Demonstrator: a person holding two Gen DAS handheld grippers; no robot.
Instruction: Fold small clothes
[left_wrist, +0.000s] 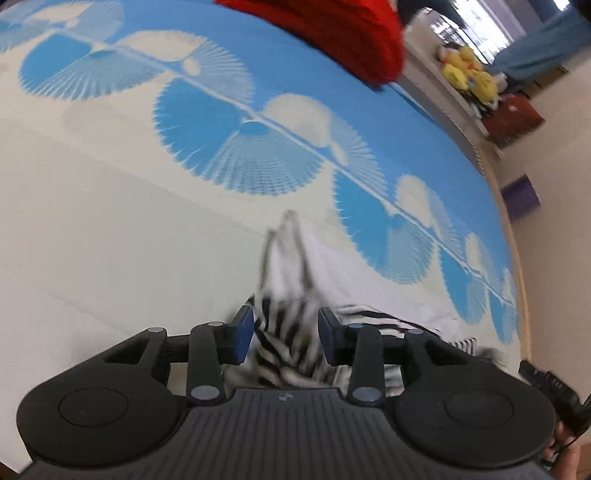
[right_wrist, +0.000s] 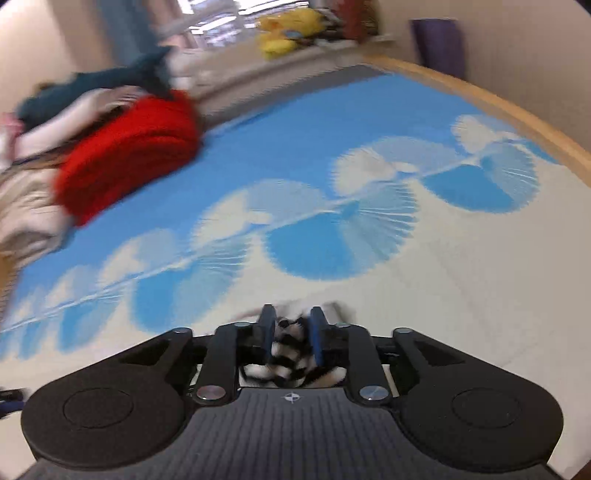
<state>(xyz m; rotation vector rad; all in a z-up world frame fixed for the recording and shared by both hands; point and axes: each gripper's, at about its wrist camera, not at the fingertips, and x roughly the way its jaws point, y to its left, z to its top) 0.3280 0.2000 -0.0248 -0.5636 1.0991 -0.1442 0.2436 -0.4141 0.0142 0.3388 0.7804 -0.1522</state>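
Observation:
A small black-and-white striped garment (left_wrist: 291, 280) with a white part lies on the blue-and-white patterned mat (left_wrist: 110, 229). My left gripper (left_wrist: 286, 328) has the bunched striped cloth between its blue pads, with the jaws partly apart and the fabric filling the gap. In the right wrist view my right gripper (right_wrist: 291, 334) is shut on another bunch of the striped garment (right_wrist: 290, 350), just above the mat (right_wrist: 461, 280). Both views are blurred by motion.
A pile of clothes with a red knit on top (right_wrist: 129, 147) sits at the mat's far side, also in the left wrist view (left_wrist: 332, 33). Yellow plush toys (left_wrist: 467, 72) line a ledge. A wooden edge (right_wrist: 517, 110) borders the mat; a purple bin (right_wrist: 437, 44) stands beyond.

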